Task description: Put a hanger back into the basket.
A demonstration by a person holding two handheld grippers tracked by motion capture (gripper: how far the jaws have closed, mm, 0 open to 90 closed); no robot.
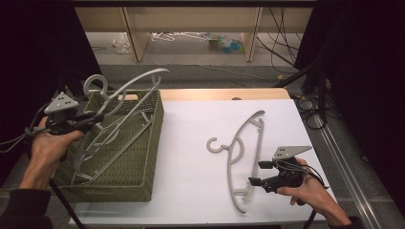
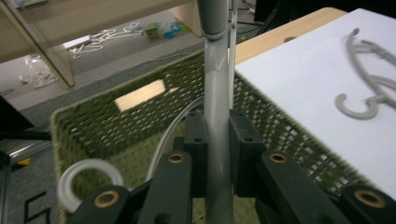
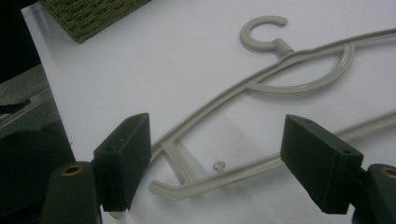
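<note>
Wooden shelf legs point(image 1: 135, 33), black cables point(image 1: 282, 40), small colourful clutter point(image 1: 224, 44) on the floor beyond the table.

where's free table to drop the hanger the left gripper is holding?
Bare white table between the basket and the lying hanger; also behind that hanger, toward the far edge. The basket is crowded with hangers; the left gripper is clamped on one hanger there. The open right gripper crowds the near right.

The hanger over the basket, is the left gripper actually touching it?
Touching. The left gripper view shows the left gripper clamped on the hanger, pads pressed against both sides.
</note>
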